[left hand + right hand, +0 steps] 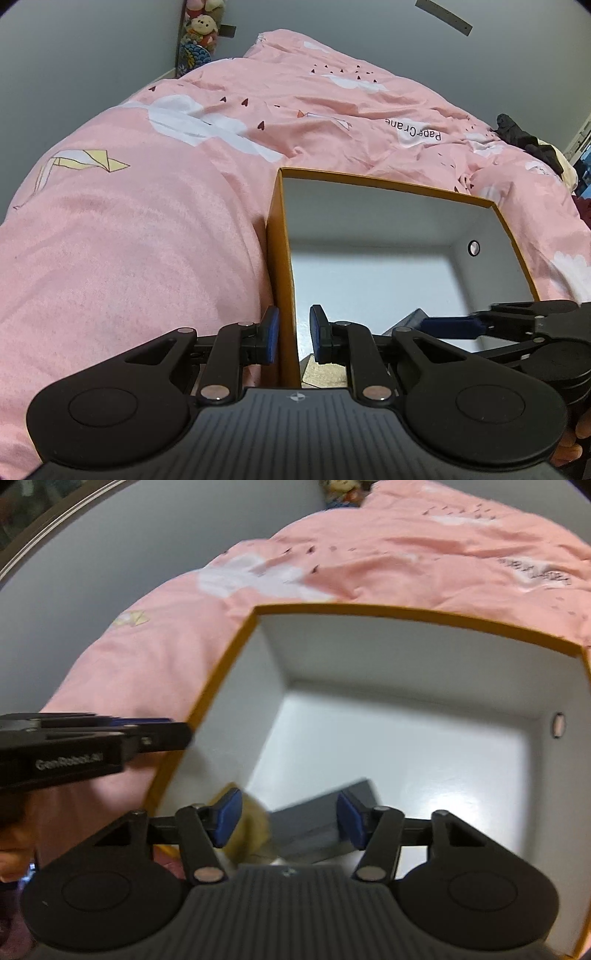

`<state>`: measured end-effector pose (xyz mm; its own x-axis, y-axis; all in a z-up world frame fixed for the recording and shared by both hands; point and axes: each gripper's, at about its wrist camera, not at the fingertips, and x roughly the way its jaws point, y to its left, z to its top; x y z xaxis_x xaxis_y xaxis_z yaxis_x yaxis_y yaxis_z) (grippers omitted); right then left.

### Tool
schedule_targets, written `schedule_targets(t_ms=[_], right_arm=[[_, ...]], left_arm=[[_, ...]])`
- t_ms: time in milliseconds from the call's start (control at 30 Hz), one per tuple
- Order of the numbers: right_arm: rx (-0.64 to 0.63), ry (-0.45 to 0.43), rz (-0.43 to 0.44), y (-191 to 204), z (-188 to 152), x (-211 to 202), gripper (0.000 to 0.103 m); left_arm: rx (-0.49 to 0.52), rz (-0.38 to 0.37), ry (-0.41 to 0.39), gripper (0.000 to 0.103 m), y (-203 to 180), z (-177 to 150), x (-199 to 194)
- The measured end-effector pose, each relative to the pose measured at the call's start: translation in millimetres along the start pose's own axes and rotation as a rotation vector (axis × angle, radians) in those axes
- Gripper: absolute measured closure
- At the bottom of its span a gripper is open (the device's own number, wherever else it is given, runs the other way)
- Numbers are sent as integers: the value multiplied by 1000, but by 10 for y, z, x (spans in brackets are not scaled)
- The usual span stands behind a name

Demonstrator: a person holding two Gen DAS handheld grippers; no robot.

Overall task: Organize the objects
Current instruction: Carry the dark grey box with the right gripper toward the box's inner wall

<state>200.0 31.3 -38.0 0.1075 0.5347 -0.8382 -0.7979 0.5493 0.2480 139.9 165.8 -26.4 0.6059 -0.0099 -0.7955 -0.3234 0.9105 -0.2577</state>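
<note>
Where the pink duvet [155,229] covers the bed, an orange box [280,266] with a white inside sits open on top. The left gripper [293,332] straddles the box's left wall — jaws apart, one pad outside, one inside, not clamped. Inside the box lie a grey block [325,812] and a blurred yellowish thing [255,827]; the right gripper [288,818] hovers over them, jaws wide apart and holding nothing.

Rumpled pink duvet [147,229] with white clouds; plush toys [201,26] against grey wall [74,55].
</note>
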Motion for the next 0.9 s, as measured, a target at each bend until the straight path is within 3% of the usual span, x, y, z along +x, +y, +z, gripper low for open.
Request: schedule_targets(t_ms=[200, 400, 500, 700, 833, 900], right_arm=[[10, 7, 25, 45, 33, 36, 49], [-34, 52, 85, 177, 159, 214, 74], [-53, 97, 47, 223, 246, 413, 85], [-86, 168, 18, 248, 295, 695, 89], [-76, 204, 119, 265, 266, 742, 90], [-86, 203, 114, 276, 259, 746, 90]], left_arm=[[-7, -13, 5, 84, 15, -3, 19], [-24, -13, 0, 84, 64, 10, 10], [-29, -13, -6, 84, 82, 12, -17], [-42, -19, -2, 84, 135, 18, -22], [-46, -27, 3, 84, 150, 29, -1], [-47, -26, 3, 84, 151, 30, 4]])
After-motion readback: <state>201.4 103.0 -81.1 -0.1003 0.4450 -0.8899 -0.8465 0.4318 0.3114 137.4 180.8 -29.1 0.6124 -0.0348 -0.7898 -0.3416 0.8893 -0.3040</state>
